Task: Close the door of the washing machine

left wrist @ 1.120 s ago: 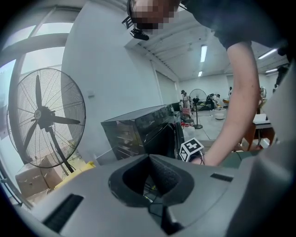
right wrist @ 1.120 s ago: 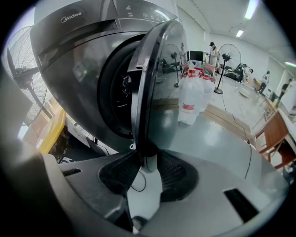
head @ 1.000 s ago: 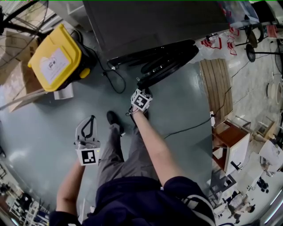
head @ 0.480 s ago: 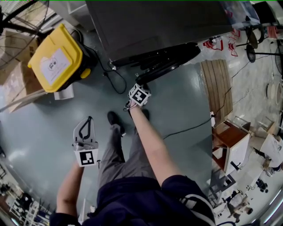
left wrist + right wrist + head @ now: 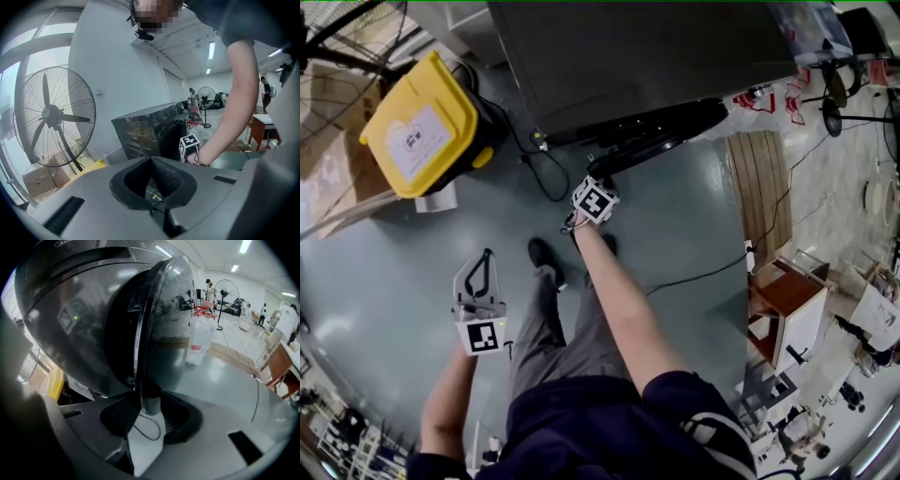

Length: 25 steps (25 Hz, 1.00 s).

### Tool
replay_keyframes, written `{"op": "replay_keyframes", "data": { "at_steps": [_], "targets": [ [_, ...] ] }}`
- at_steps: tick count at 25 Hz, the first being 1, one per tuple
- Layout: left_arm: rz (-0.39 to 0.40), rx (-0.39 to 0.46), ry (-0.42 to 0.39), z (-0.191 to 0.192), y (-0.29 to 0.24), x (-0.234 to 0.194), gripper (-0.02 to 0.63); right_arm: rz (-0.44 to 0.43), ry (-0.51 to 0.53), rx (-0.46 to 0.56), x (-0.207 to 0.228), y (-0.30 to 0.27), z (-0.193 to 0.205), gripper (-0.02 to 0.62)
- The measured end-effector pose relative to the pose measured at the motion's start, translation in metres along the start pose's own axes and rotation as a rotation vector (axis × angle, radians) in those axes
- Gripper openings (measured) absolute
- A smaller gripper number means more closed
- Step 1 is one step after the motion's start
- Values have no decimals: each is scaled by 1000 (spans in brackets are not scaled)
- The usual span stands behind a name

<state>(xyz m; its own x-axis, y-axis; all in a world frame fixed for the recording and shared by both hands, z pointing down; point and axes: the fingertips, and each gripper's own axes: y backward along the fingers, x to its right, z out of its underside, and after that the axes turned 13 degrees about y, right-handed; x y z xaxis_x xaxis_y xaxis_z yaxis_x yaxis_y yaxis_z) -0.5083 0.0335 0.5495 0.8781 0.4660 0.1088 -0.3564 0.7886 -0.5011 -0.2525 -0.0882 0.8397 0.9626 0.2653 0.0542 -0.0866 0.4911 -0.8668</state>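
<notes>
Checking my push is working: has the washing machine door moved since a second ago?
Yes. In the right gripper view the door has swung closer to the washing machine front, narrowing the dark gap between them.

Glossy dark door (image 5: 164,310); smooth shiny floor (image 5: 384,281); matt yellow plastic bin (image 5: 417,131).

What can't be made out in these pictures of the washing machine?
- Drum inside: right gripper view, hidden behind the partly open door and dark glare.
- Washing machine front: head view, covered by its own top.
- Right gripper jaws: head view, under the marker cube.
- Distant people: both gripper views, too small.
</notes>
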Motion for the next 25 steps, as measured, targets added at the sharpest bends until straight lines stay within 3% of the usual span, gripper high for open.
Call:
{"op": "replay_keyframes", "data": {
  "at_steps": [6, 9, 12, 14, 16, 19, 20, 25],
  "targets": [
    [-9, -10, 0, 5, -1, -8, 25, -14, -14, -8, -14, -8, -7, 155],
    [-40, 14, 72, 4, 0, -13, 25, -14, -22, -4, -17, -10, -12, 155],
    [-20, -16, -9, 8, 1, -17, 25, -7, -19, -6, -20, -11, -13, 156],
    [-22, -22, -13, 9, 1, -19, 25, -9, -21, -1, -22, -12, -16, 158],
    [-44, 0, 54, 8, 0, -21, 25, -8, -24, 4, -22, -13, -20, 158],
    [-103, 64, 240, 7, 0, -27, 25, -12, -29, 3, -27, -15, -23, 160],
    [-102, 64, 235, 7, 0, -28, 25, -13, -30, 2, -28, -16, -24, 161],
    [-38, -23, 19, 14, 1, -27, 25, -5, -28, -4, -32, -18, -26, 163]
  ]
}}
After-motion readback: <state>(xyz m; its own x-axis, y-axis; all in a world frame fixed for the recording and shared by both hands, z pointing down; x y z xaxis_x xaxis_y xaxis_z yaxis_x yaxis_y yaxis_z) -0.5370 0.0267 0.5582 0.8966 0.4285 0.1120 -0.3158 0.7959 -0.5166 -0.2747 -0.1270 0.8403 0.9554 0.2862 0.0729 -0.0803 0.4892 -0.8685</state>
